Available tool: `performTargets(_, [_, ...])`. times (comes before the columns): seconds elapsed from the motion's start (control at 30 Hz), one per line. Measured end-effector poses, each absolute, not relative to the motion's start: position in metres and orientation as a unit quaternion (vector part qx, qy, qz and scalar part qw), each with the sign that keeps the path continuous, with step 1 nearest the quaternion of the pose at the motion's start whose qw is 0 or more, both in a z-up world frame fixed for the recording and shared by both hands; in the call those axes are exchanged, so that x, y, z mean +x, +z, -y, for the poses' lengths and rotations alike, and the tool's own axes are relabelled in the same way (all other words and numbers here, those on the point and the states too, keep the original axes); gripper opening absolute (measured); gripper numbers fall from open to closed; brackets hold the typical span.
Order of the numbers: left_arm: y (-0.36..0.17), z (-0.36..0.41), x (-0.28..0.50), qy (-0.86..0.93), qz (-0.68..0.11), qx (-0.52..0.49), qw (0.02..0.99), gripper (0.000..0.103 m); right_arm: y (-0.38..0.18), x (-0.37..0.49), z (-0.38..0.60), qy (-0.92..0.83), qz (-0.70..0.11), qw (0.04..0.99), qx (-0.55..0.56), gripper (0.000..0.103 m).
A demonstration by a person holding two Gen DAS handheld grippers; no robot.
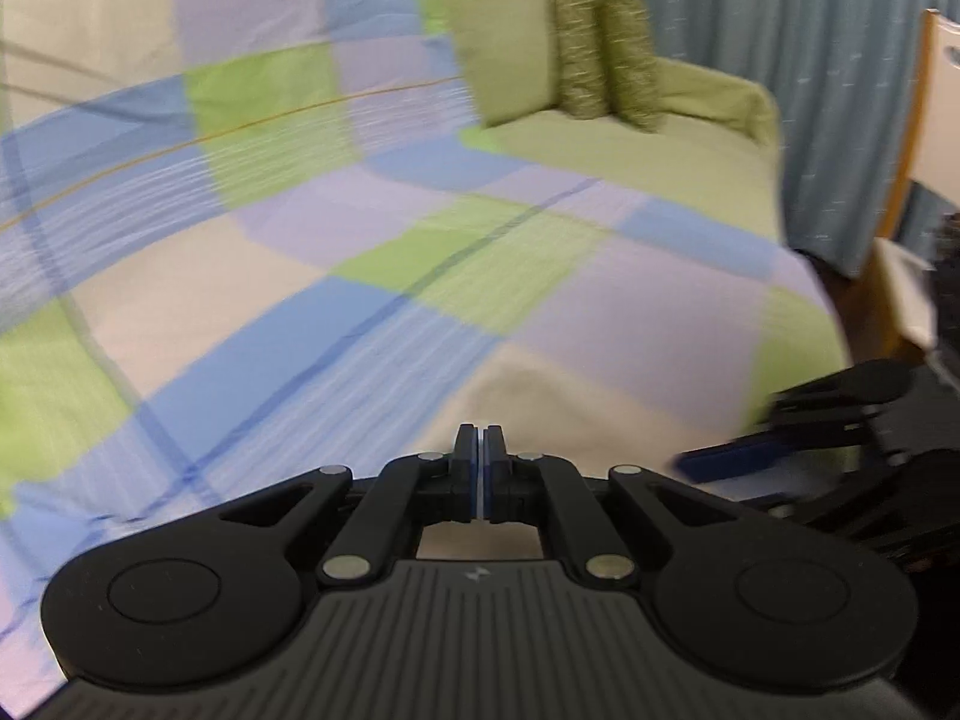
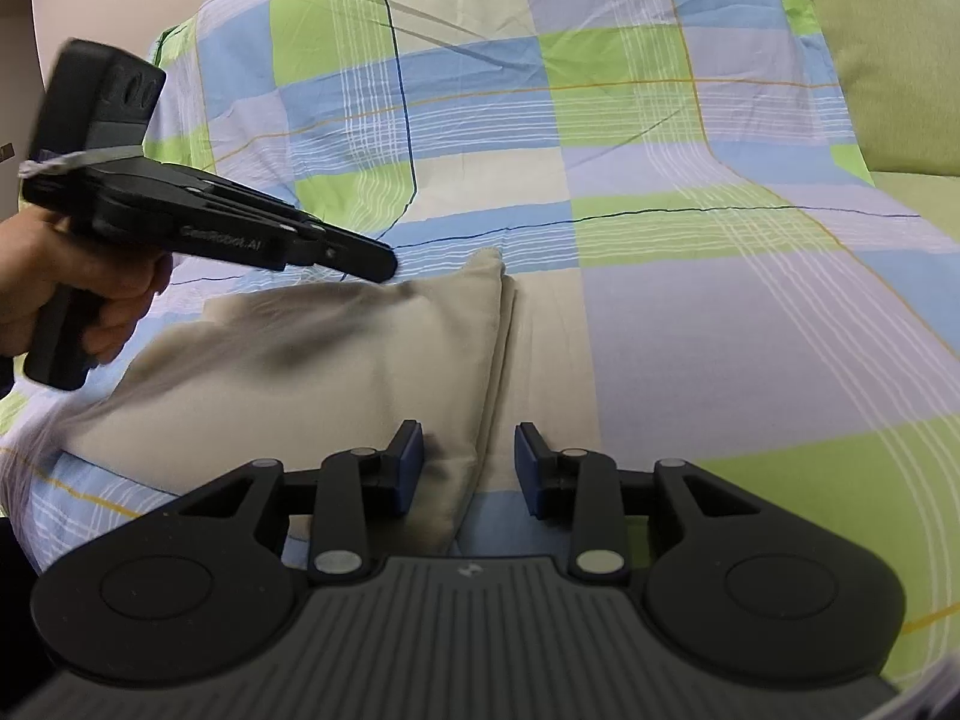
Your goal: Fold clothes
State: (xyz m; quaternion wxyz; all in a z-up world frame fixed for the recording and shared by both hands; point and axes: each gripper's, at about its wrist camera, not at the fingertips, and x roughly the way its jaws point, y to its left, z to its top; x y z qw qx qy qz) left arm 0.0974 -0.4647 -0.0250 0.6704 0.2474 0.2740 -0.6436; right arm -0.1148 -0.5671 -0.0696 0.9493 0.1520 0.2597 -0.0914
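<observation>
A beige garment (image 2: pixel 360 360) lies folded on the checkered bedspread (image 2: pixel 660 180). In the right wrist view its near right edge sits under and between the fingers of my right gripper (image 2: pixel 468 462), which is open; the pads do not press on it. A hand holds my left gripper (image 2: pixel 384 261) above the garment's far left part, with the tip near its far edge. The left wrist view is blurred: my left gripper (image 1: pixel 480 438) is shut with nothing between its pads. A beige patch (image 1: pixel 540 396) lies just ahead of it. My right gripper's blue pad (image 1: pixel 732 459) shows at the right.
Plain green pillows (image 1: pixel 498 48) and two patterned cushions (image 1: pixel 606 48) stand at the head of the bed. A blue curtain (image 1: pixel 810 60) hangs behind them. A wooden-framed piece of furniture (image 1: pixel 918 120) stands past the bed's right edge. A green pillow (image 2: pixel 888 48) lies far right.
</observation>
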Motion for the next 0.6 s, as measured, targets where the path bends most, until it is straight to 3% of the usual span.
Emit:
performTargets(0.17, [-0.043,0.484,0.102,-0.64,-0.279,0.251,0.67,0.003,-0.068,-0.121,0.56,-0.104,-0.257,0.949,0.152,0.03])
performTargets(0.6, [-0.014,0.465,0.073,-0.602,-0.236,0.299,0.702,0.003,-0.063,-0.166,0.539,-0.105,-0.252,0.947,0.169,0.03])
